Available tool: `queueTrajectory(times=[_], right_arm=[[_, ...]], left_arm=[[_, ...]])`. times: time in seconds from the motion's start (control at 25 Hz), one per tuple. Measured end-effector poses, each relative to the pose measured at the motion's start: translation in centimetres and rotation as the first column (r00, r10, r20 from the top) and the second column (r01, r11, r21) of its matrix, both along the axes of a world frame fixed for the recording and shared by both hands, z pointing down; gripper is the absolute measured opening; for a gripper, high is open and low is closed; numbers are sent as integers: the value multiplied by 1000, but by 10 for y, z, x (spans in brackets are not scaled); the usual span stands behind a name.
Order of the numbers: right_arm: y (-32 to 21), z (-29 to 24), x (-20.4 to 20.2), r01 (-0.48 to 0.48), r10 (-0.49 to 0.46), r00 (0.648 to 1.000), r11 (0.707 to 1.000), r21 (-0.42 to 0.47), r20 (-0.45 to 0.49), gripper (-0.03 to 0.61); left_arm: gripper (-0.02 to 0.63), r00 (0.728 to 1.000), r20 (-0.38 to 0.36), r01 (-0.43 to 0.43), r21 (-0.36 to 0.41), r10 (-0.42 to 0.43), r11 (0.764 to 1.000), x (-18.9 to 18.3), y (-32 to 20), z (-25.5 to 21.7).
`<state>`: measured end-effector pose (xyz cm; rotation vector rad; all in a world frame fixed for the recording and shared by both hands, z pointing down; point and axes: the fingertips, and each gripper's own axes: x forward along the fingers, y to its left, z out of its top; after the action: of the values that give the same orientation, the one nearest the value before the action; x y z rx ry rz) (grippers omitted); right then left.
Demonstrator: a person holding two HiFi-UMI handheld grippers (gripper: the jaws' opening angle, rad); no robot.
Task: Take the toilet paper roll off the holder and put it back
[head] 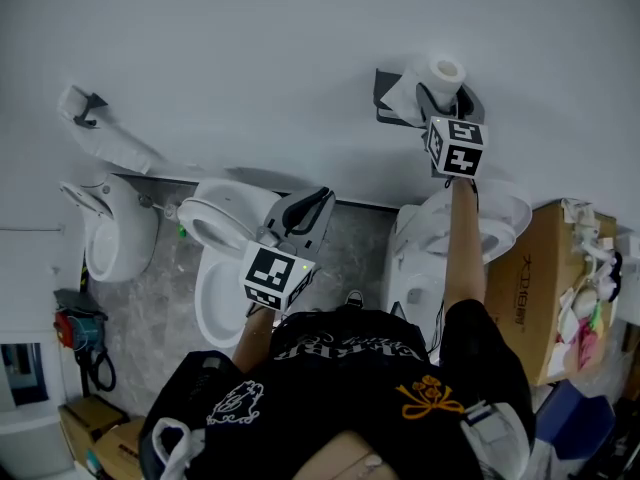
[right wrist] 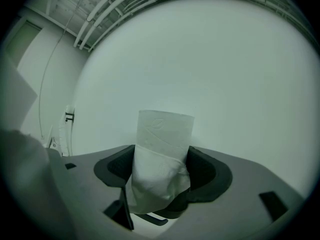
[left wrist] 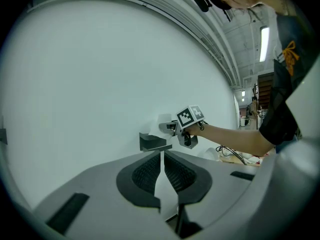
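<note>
A white toilet paper roll [head: 446, 70] stands upright between the jaws of my right gripper [head: 448, 96], close to the white wall. In the right gripper view the roll [right wrist: 165, 129] fills the gap between the pads, and a loose sheet hangs down in front. The dark grey holder [head: 386, 100] is fixed to the wall just left of the roll. My left gripper [head: 312, 208] hangs lower, out over a toilet, shut with nothing in it. The left gripper view shows the holder [left wrist: 153, 142], the roll [left wrist: 164, 121] and the right gripper [left wrist: 172, 127] beyond its closed jaws.
A white toilet [head: 222, 230] stands under my left gripper and another [head: 505, 218] under my right arm. A third fixture [head: 112, 236] is at the left, with a folded grab bar [head: 105, 138] on the wall above it. A cardboard box [head: 545, 288] sits at the right.
</note>
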<state>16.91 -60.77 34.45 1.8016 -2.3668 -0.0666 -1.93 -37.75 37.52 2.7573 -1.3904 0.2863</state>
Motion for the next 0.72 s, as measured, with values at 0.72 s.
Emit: queueTrajectory(times=[0.72], right_arm=[[75,-12,-7,54,-57,997,997,56,45,339]], left_arm=[[37,998,-10,-64,-31,64,997,14,15,7]])
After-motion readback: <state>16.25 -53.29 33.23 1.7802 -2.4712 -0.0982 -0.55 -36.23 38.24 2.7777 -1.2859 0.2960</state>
